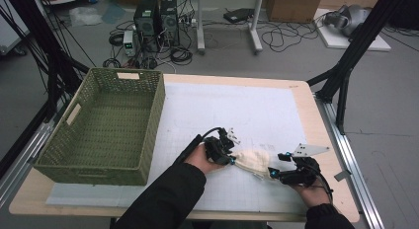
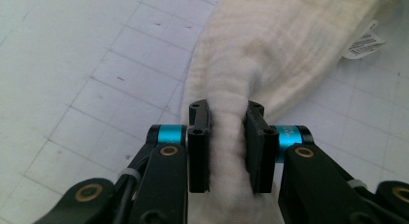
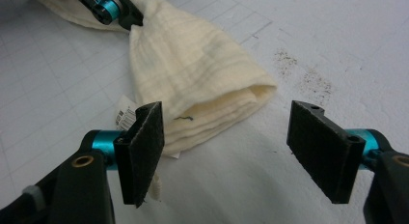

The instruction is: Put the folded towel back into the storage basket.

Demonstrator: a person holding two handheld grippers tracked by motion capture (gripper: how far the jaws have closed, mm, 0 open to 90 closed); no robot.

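From the high view, a white gridded mat (image 1: 237, 110) covers most of the table (image 1: 316, 115), and a green woven basket (image 1: 106, 125) stands on the table's left part, partly on the mat. A cream cloth (image 1: 251, 161) lies bunched on the mat near the front edge, well apart from the basket. The left gripper (image 1: 228, 157) sits at the cloth's left end, the right gripper (image 1: 274, 171) at its right end (each with a dark sleeve behind it). Beyond the table, the floor (image 1: 276, 56) carries cables and computer cases.

In the left gripper view, the left gripper (image 2: 226, 147) is clamped on the cloth (image 2: 270, 45): both pads press into a gathered ridge of fabric that bulges up between them. The cloth widens away from the jaws across the mat (image 2: 72, 64), and a small printed label (image 2: 364, 44) shows at its far edge.

In the right gripper view, the right gripper (image 3: 226, 147) stands wide apart, nothing pressed between its pads. The folded end of the cloth (image 3: 193, 74) lies on the mat (image 3: 337, 35) just ahead of the jaws, closer to the left pad, with the label (image 3: 126, 113) tucked beside that pad. The left gripper (image 3: 113, 9) pinches the cloth's far end at the top of the picture. A few dark specks mark the mat to the right of the cloth.
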